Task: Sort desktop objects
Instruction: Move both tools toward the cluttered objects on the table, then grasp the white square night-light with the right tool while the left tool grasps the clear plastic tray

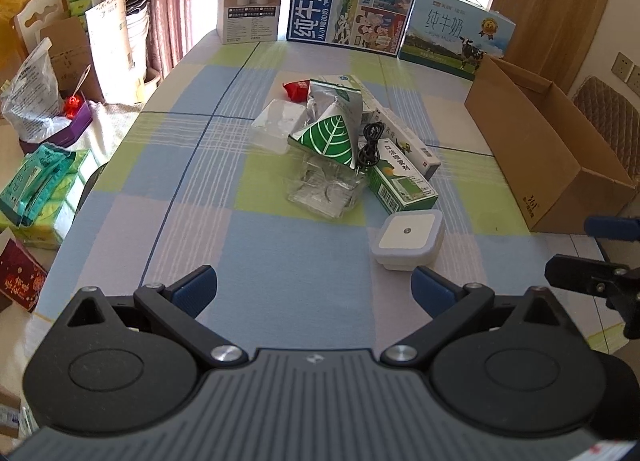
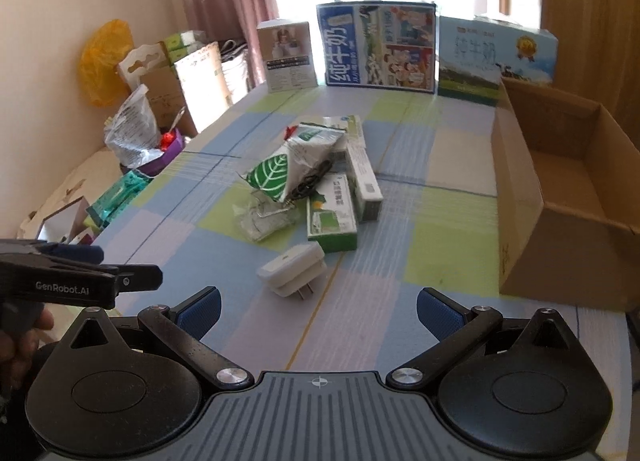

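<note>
Both grippers hover low over the near end of the worktop (image 1: 120,197), empty. The left gripper (image 1: 314,291) has its jaws spread wide over bare cloth. The right gripper (image 2: 319,311) is likewise spread wide, with clear cloth between its fingers.

The pile (image 1: 340,141) sits mid-worktop, at 12 o'clock from the left gripper: a leaf-print pouch (image 1: 330,137) on top, a black cable (image 1: 370,145) draped at its 3 o'clock side, a green carton (image 1: 400,185) just beside it, and crumpled clear plastic (image 1: 320,191) at 6 o'clock. The white plug (image 2: 292,267) lies apart from the pile on its near side, at 11 o'clock from the right gripper.

An open cardboard box (image 2: 560,197) stands along the worktop's right edge, at 2 o'clock. Open cloth runs between pile and box. Milk cartons (image 1: 352,7) line the far edge.
</note>
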`<state>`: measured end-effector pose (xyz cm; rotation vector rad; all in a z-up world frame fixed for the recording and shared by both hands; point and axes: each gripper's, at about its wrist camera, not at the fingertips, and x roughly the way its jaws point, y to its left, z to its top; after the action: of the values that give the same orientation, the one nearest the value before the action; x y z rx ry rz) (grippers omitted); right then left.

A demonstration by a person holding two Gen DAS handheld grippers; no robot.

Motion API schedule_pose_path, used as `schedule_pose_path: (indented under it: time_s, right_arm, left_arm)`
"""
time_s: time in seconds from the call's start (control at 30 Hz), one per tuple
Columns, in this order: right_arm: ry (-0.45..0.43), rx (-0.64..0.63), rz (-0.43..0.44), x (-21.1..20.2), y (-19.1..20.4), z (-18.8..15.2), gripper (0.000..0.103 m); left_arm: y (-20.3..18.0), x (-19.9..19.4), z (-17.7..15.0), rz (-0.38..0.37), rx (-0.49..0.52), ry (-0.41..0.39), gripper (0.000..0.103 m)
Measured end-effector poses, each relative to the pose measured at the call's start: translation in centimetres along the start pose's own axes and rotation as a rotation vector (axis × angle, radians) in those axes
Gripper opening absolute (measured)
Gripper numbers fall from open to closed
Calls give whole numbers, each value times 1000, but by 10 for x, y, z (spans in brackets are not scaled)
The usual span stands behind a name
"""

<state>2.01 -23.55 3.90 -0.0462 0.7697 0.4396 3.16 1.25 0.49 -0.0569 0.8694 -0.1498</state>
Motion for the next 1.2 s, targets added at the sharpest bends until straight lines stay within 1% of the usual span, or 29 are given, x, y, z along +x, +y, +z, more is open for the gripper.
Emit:
schedule_pose_path:
  time_s: [0.07,0.17,0.37,0.5,0.57,0.63,0.73,0.8,0.97,1.07,1.17,1.2]
  right_arm:
    - [-15,-43,16,4,-1,7,101]
    - [12,-100,56,20,-2,17,101]
    - [82,-214,81,62,-6,19,101]
    - [110,-261,94,86,-9,12,101]
    - [131,-295,109,99,-10,9,101]
    - [137,-323,130,110,-9,6,101]
    - [139,-376,159,122,-6,5,101]
    - [146,-401,171,132,-3,4,101]
    - [156,-416,182,151,-3,3,101]
    - [164,-424,196,159,-2,2,101]
    - [168,-432,194,166,-1,2,99]
    - [167,-425,199,167,-1,2,95]
  left_arm:
    - [5,6,9,-9,17,-4,102]
    - [12,18,21,-37,51,-20,102]
    - [22,48,30,-28,173,-43,102]
    - [26,70,28,-32,248,-23,102]
    - [26,80,26,-62,274,8,102]
    - [27,87,24,-85,276,21,102]
    - [28,99,23,-89,277,41,102]
    - [27,104,22,-91,281,40,102]
    - [24,117,20,-86,334,45,102]
    - [25,123,20,-103,343,54,102]
    - [26,128,22,-108,349,53,102]
    - [26,129,22,-107,352,50,102]
